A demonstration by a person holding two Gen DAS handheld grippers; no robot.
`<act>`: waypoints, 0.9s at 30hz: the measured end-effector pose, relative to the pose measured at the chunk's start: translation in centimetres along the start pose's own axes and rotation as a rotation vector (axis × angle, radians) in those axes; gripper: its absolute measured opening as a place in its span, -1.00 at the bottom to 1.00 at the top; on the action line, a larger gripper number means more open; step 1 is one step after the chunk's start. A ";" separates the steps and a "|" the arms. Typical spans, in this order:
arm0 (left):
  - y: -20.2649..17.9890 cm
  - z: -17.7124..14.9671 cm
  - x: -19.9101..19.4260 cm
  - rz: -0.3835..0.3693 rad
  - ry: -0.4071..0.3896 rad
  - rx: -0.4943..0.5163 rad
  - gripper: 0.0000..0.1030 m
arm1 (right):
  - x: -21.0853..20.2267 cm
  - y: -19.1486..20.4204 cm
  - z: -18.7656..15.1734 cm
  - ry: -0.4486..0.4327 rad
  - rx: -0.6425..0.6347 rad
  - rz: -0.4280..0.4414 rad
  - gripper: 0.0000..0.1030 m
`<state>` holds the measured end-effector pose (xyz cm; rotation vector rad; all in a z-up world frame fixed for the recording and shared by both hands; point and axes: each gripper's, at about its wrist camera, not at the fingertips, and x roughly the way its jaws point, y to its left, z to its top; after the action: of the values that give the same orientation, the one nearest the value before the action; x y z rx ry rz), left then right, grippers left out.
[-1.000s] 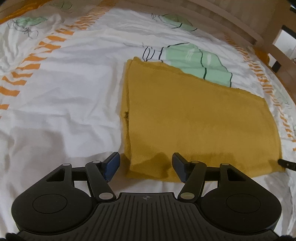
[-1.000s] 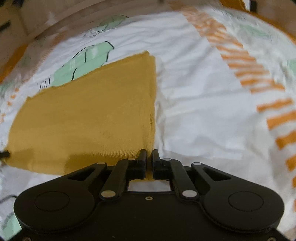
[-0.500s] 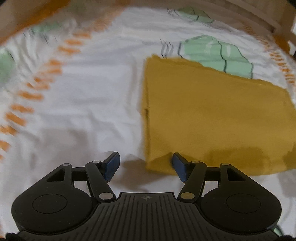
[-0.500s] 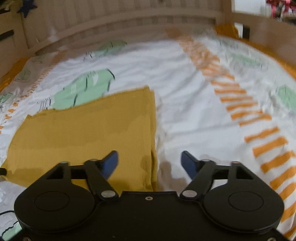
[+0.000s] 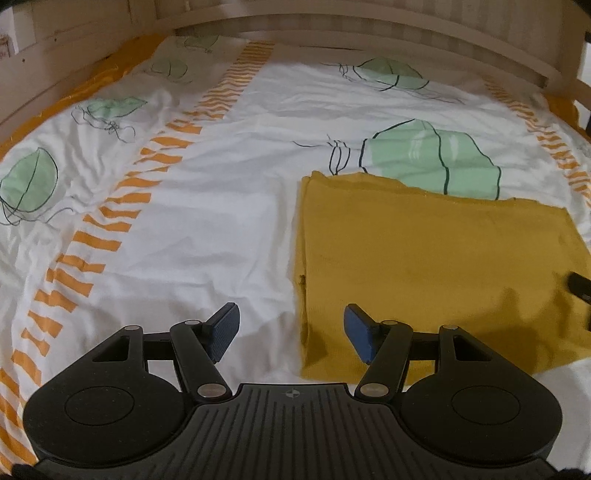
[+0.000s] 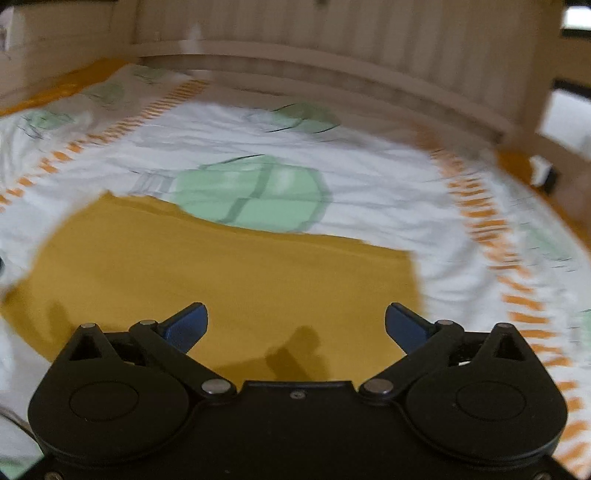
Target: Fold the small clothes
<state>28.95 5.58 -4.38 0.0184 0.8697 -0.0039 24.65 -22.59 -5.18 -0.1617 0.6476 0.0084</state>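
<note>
A mustard-yellow garment lies folded flat as a rectangle on the white patterned bedsheet. In the left wrist view my left gripper hovers open over the garment's near left corner, nothing between its blue pads. The right wrist view, blurred, shows the same garment under my right gripper. Its jaws are opening wide and nothing is between them. A dark part of the right gripper shows at the right edge of the left wrist view.
The sheet carries orange dashed stripes and green leaf prints. A wooden slatted bed frame rings the mattress at the back and sides. An orange underlay shows at the far left edge.
My right gripper let go of the garment's corner, opened wide, and swung across over the garment. My left gripper rose and tilted up, so more of the bed shows.
</note>
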 end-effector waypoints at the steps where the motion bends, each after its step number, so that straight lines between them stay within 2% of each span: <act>1: 0.2 0.1 0.0 -0.005 0.003 -0.013 0.18 | 1.0 0.4 0.7 0.026 0.021 0.027 0.79; 3: 0.5 0.1 -0.3 -0.015 0.007 -0.035 0.18 | 3.3 0.4 2.0 0.072 0.086 0.095 0.06; 4: 0.7 0.2 -0.4 -0.019 0.007 -0.046 0.18 | 4.6 0.1 2.5 0.102 0.133 0.133 -0.10; 5: 0.9 0.4 -0.4 -0.023 0.007 -0.056 0.18 | 5.9 -0.2 3.0 0.123 0.186 0.175 -0.35; 6: 1.1 0.5 -0.5 -0.028 0.008 -0.065 0.18 | 6.7 0.1 3.2 0.137 0.228 0.203 -0.41; 8: 1.5 0.7 -0.5 -0.036 0.012 -0.085 0.18 | 8.6 0.6 4.0 0.157 0.275 0.203 -0.43; 11: 2.1 0.8 -0.4 -0.044 0.025 -0.114 0.18 | 9.6 2.4 4.6 0.157 0.241 0.176 -0.47; 16: 2.7 0.9 0.0 -0.062 0.054 -0.155 0.18 | 11.5 3.2 3.6 0.204 0.240 0.156 -0.47; 21: 2.7 0.6 0.0 -0.078 0.073 -0.167 0.18 | 11.1 2.5 3.6 0.195 0.249 0.178 -0.47; 27: 2.5 0.6 0.0 -0.071 0.078 -0.157 0.18 | 8.6 3.3 2.7 0.182 0.212 0.186 -0.40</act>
<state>29.39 8.07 -3.96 -0.1606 0.9466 -0.0017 32.90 -19.33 -8.68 0.1038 0.8384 0.1047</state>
